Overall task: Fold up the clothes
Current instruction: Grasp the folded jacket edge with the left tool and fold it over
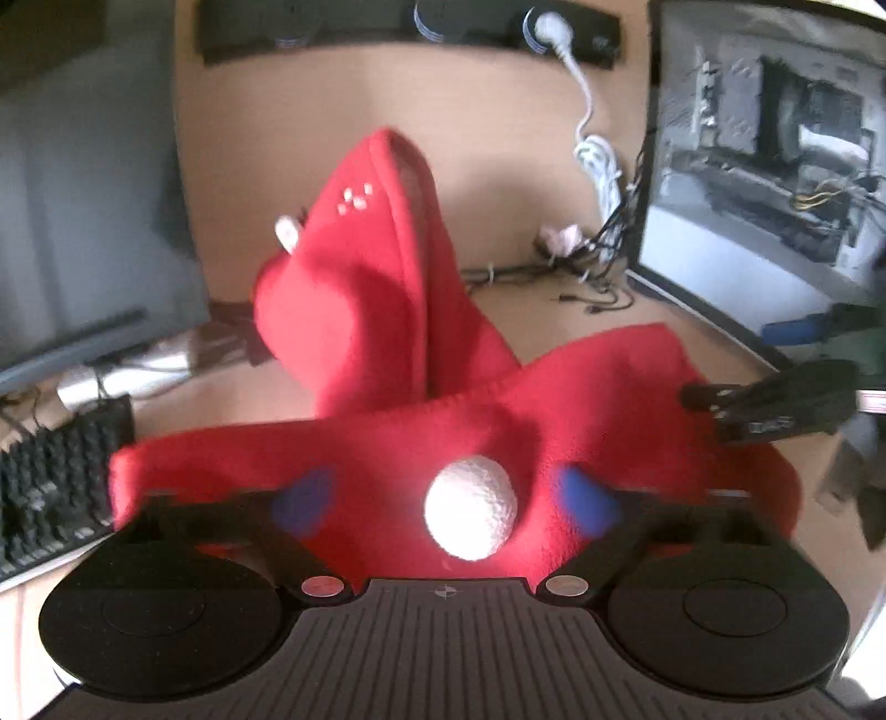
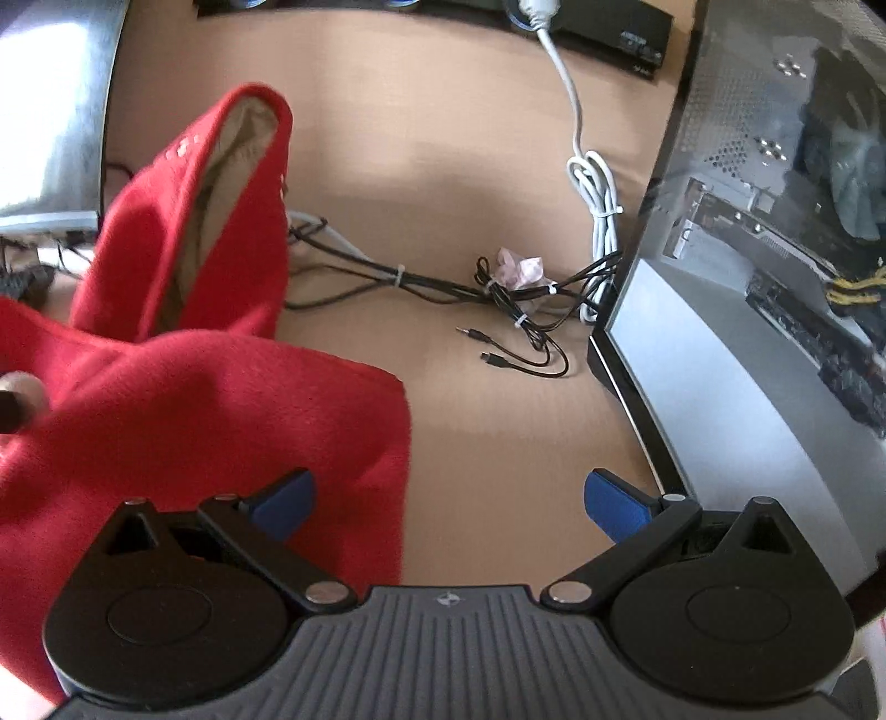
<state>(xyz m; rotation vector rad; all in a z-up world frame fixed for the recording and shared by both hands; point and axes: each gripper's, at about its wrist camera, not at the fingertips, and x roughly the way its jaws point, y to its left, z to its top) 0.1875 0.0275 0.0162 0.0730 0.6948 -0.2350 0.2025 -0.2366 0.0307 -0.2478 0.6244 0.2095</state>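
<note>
Left wrist view is motion-blurred — edges of the red fleece [image 1: 387, 343] and the blue pads [image 1: 304, 501] are soft. Left claw [image 1: 448, 507] has its jaws spread wide, fleece lying between them and over the pad tips, not pinched. A white ball [image 1: 470, 507] sits in the gap, in front of the cloth; can't tell whether it belongs to the garment or what it's attached to.

Fleece is bunched on the bench [image 1: 498, 138], one part standing up in a peak with small white marks [image 1: 354, 199] near the top; lower edge is cut off by the claw body. In the right wrist view the peak shows a beige lining [image 2: 243, 144].

Right claw [image 2: 448, 507] is also wide apart and empty; its left pad [image 2: 282, 507] sits over the fleece edge, its right pad [image 2: 617, 509] over bare bench. It shows at the right edge of the left view as a dark blurred shape [image 1: 775, 401].

Around: keyboard [image 1: 50, 476] left, partly out of frame; monitor [image 1: 83, 194] behind it; open PC case [image 2: 775, 221] right; white cable [image 2: 595, 194] coiled; black cables [image 2: 498, 299] tangled mid-bench with a pinkish crumpled scrap [image 2: 518, 268]; power strip [image 1: 410, 27] at the back edge, top cropped.
</note>
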